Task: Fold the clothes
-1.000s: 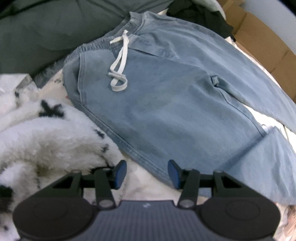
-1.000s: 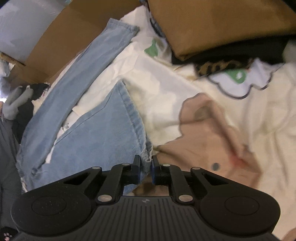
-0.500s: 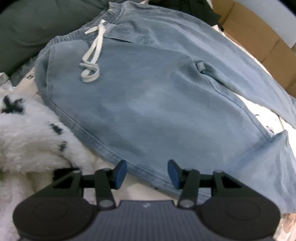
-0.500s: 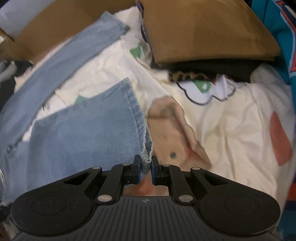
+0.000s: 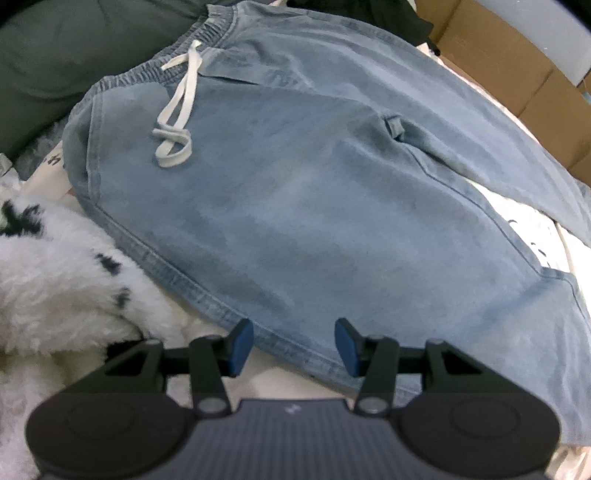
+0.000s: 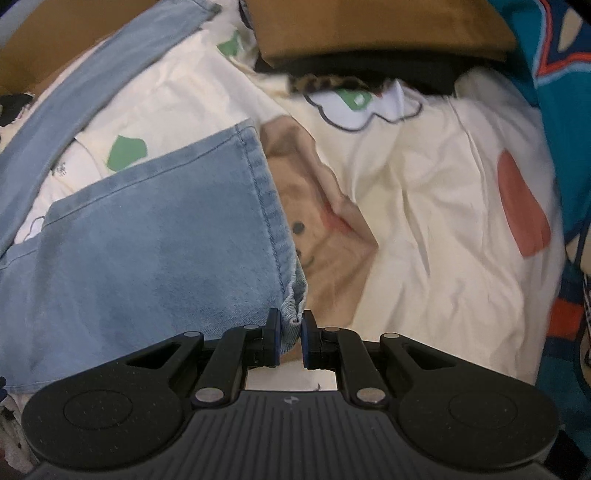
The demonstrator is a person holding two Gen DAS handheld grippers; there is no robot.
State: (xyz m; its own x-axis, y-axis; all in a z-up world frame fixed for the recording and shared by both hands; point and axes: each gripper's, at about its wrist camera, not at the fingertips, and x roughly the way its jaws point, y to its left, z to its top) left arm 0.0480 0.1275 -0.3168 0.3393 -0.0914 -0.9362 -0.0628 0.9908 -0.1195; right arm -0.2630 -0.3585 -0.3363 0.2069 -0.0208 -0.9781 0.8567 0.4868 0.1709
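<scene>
Light blue denim trousers [image 5: 314, 192] lie spread flat on a cream printed bed sheet [image 6: 424, 206]. In the left wrist view the elastic waistband sits at the far upper left and the legs run away toward the lower right, so the long axis crosses the picture on a diagonal. A white drawstring [image 5: 175, 125] trails down from the waistband and ends in a loose loop on the front of the cloth.

The left claw [image 5: 293, 345] is spread wide, its blue-padded fingers [image 5: 242, 345] held apart with nothing between them, just at the stitched side seam of the trousers. Whether it touches the cloth cannot be told.

The right claw [image 6: 291, 338] is pressed nearly together and pinches the bunched corner of one leg hem [image 6: 293, 314]. That leg ends in a double-stitched hem, and the other leg lies as a narrow strip toward the upper left.

The denim looks soft and faded, with darker seams. To the left of the trousers sits a fluffy white fleece with black marks [image 5: 55, 280]. The sheet carries a tan cartoon bear face [image 6: 314, 236], green patches and a red patch. A folded brown garment [image 6: 369, 26] rests on dark clothing at the far edge, and cardboard boxes [image 5: 517, 77] stand behind.
</scene>
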